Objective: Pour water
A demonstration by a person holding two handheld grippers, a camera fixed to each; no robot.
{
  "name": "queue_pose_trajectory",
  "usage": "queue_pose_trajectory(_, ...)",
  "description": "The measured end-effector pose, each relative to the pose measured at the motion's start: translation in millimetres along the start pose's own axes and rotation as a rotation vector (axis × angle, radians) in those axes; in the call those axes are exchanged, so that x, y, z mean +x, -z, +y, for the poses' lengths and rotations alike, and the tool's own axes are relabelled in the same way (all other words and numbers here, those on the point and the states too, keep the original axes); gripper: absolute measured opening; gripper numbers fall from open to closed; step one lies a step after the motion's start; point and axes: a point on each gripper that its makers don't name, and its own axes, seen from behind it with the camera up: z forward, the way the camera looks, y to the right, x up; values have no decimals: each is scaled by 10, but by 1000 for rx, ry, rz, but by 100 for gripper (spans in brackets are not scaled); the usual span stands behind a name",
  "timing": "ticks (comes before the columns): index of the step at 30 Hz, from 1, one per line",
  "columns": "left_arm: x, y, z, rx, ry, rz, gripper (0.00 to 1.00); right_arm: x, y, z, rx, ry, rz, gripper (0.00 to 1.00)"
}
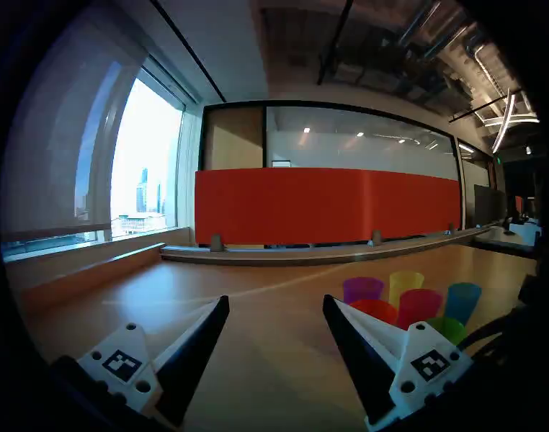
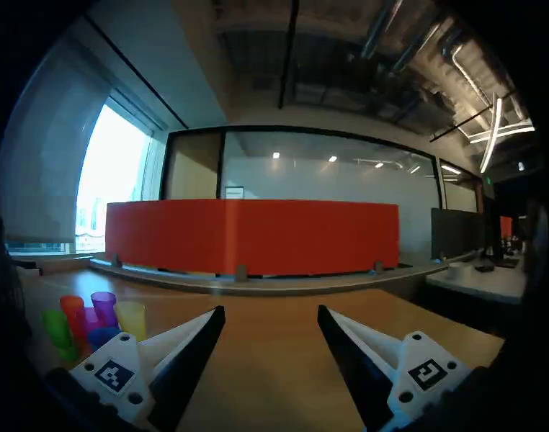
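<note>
Several coloured plastic cups stand in a cluster on the wooden table. In the left gripper view they sit right of centre: a purple cup [image 1: 363,288], a yellow cup [image 1: 405,283], a pink cup [image 1: 419,304], a blue cup [image 1: 463,299], an orange-red cup [image 1: 375,311] and a green cup [image 1: 447,329]. My left gripper [image 1: 276,306] is open, its right finger [image 1: 361,345] just in front of the cups. In the right gripper view the same cups [image 2: 94,317] stand at the far left. My right gripper [image 2: 271,317] is open above bare table.
A red partition [image 1: 325,205] with glass above it runs along the table's [image 1: 274,374] far edge. A bright window [image 1: 141,173] and sill lie to the left. A neighbouring desk [image 2: 483,281] with items stands at the right.
</note>
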Motion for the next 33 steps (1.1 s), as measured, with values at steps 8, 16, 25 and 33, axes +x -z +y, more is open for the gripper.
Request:
queue_pose_trajectory(8,1,-3,-2,0,0,0,97,-215,-49,5,-1,-26,-32,100)
queue_pose_trajectory(16,2,-4,-4,0,0,0,97,-326,-76,-6,-1,-20,-50,100)
queue_pose_trajectory(25,3,-5,-1,0,0,0,97,-365,-74,1,-7,-5,-57,100)
queue_pose_trajectory(33,5,-4,-1,0,0,0,97,-371,-77,-39,-4,-5,-66,100)
